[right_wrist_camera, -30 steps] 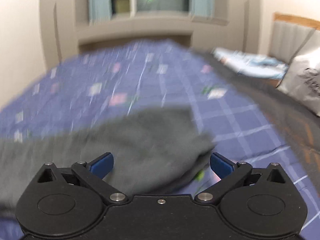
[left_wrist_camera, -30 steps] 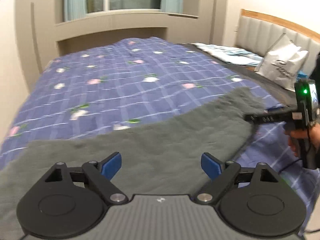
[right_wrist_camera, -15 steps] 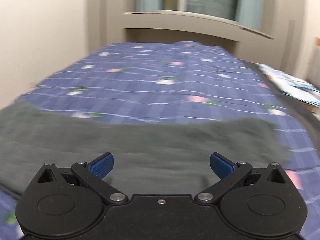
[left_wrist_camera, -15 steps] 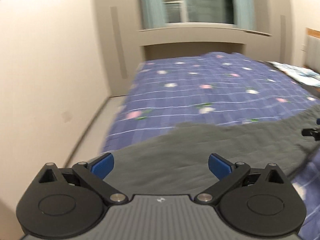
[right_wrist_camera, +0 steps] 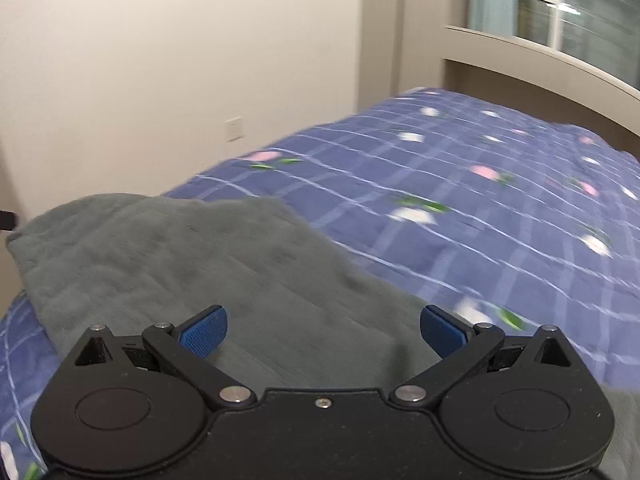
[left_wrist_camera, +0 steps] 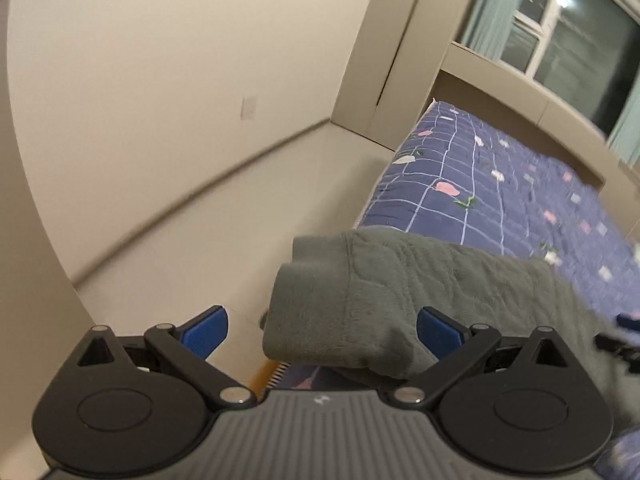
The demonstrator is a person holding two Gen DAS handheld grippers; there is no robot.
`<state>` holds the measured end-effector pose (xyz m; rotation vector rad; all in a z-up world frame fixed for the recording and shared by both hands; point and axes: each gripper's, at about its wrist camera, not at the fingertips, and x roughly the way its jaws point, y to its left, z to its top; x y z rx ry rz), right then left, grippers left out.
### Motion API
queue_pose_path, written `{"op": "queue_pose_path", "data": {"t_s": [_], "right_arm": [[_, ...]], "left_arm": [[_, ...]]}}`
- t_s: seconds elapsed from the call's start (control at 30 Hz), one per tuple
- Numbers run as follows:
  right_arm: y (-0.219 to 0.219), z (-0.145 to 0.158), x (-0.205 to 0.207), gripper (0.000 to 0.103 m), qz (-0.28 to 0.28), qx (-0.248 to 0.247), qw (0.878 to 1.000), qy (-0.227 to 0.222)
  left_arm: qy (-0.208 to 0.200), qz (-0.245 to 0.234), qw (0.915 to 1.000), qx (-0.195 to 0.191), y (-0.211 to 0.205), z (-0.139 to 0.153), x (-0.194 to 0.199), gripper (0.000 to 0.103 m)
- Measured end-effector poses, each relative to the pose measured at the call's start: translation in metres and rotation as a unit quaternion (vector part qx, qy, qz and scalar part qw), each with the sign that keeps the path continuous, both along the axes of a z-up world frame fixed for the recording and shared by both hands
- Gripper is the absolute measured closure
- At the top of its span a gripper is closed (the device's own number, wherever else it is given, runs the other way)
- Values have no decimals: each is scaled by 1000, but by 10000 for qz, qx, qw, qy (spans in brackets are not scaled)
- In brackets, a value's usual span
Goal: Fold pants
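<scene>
Grey fleece pants (left_wrist_camera: pixel 384 292) lie along the near edge of a bed with a blue checked flowered cover (left_wrist_camera: pixel 500 196). In the left wrist view one end of the pants hangs over the bed's corner above the floor. My left gripper (left_wrist_camera: pixel 322 330) is open and empty just short of that end. In the right wrist view the pants (right_wrist_camera: pixel 192 264) spread flat in front of my right gripper (right_wrist_camera: pixel 324 328), which is open and empty just above the cloth.
A pale floor (left_wrist_camera: pixel 208 240) and cream wall (left_wrist_camera: pixel 160 80) lie left of the bed. A window ledge (right_wrist_camera: pixel 540 56) and window (left_wrist_camera: pixel 580 52) stand behind the bed. The other gripper's dark tip (left_wrist_camera: pixel 616 344) shows at the right edge.
Both grippers have swung to the left along the pants. The left view now reaches the pants' end at the bed corner and the floor. Both stay open.
</scene>
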<state>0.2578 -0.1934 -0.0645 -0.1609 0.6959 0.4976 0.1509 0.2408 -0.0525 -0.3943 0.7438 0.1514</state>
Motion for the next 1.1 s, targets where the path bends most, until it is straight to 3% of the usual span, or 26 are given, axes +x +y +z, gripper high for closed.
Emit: {"op": "queue_pose_path", "data": {"t_s": [0.1, 0.13, 0.2, 0.27, 0.37, 0.47, 0.57, 0.63, 0.73, 0.77, 0.87, 0.93, 1.03, 1.07, 1.1], "right_arm": [[26, 2, 7, 1, 398, 22, 9992, 61], [30, 2, 9, 1, 521, 79, 9986, 102], [39, 4, 16, 1, 704, 204, 9972, 166], [47, 6, 25, 1, 717, 294, 9968, 198], [55, 7, 38, 1, 682, 404, 9966, 221], [64, 5, 43, 1, 703, 427, 9964, 218], [70, 2, 47, 3, 666, 391, 9968, 184], [72, 1, 54, 4, 617, 411, 9971, 180], [75, 1, 67, 11, 574, 396, 9972, 254], [76, 1, 73, 12, 566, 390, 9972, 307], [77, -2, 92, 19, 613, 472, 9946, 686], [81, -6, 100, 35, 653, 411, 9936, 821], [95, -18, 104, 30, 719, -53, 9939, 833], [100, -24, 103, 25, 718, -192, 9942, 781], [104, -29, 103, 11, 683, -319, 9949, 670]], "left_arm": [[17, -125, 9973, -718, 17, -15, 8, 12], [34, -143, 9959, -889, 21, -20, 10, 21], [102, -43, 9946, -1032, 29, -25, 14, 28], [43, -133, 9932, -1152, 33, -29, 17, 46], [-70, -268, 9938, -1079, 27, -24, 22, 58], [-346, -382, 9967, -633, 14, -10, 25, 61], [-528, -530, 9972, 92, 0, 2, 21, 61], [-259, -642, 9967, 424, -7, -6, 23, 59], [299, -649, 9964, 465, -5, -32, 31, 47], [369, -594, 9967, 405, -3, -38, 31, 40], [377, -429, 9979, 315, -1, -36, 29, 31], [314, -294, 9979, 487, -3, -28, 26, 21], [162, 0, 9955, 935, -8, -16, 24, 11], [98, 68, 9945, 1039, -10, -11, 23, 10], [47, 106, 9938, 1103, -11, -5, 25, 9]]}}
